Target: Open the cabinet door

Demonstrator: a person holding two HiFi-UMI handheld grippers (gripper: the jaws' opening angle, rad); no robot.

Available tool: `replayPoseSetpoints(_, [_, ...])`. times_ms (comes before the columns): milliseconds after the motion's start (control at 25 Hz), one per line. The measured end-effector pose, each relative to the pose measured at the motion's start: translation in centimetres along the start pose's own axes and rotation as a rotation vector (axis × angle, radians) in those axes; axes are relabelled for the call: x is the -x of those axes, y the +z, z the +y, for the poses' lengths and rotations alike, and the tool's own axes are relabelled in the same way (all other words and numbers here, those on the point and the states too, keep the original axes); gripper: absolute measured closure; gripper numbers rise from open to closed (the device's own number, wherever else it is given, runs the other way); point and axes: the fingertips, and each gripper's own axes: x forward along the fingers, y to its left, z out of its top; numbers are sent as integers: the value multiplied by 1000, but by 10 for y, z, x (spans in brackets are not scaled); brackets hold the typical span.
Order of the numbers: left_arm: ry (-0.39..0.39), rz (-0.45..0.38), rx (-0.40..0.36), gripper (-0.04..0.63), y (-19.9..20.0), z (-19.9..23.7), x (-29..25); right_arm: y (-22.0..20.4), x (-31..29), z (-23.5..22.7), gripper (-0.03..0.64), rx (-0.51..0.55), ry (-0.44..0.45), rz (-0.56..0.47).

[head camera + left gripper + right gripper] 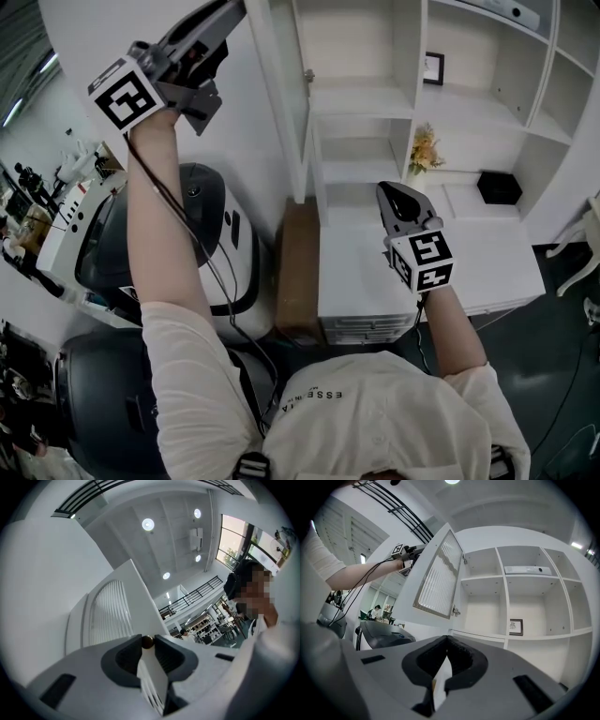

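Left gripper (146,643) fingers clamp brass knob (147,641) of cabinet door (437,573), already swung wide. Right gripper (446,638) fingers closed, empty. Advised: pull along hinge arc, no twisting.

White shelving (525,122), open compartments.
- Small framed picture (433,68) stands upright at the back of one middle compartment.
- Bunch of yellow flowers (424,150) one level lower, against a divider.
- Black box (499,187) to the flowers' right, well apart from them.
- Long flat white device (526,569) lies in a top compartment.

Low white drawer unit (487,262) below the shelving. Brown board (298,272) stands on edge against its left side. Left of the board is a large dark-grey and white machine (187,234) with a rounded shell. Dark floor (562,375) at right.

Overhead there are round ceiling lights (148,524), a tall window (233,545) and a railed balcony (194,591). A distant person (376,609) stands beyond the machine.
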Motion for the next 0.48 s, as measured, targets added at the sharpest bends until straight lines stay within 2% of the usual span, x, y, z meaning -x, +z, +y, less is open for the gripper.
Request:
replayPoseSetpoints(200, [92, 0, -31, 511, 0, 1, 4, -2, -6, 8, 601, -8, 20, 1])
replayPoseSetpoints(480, [340, 20, -144, 499, -3, 1, 15, -13, -6, 35, 601, -27, 87, 14])
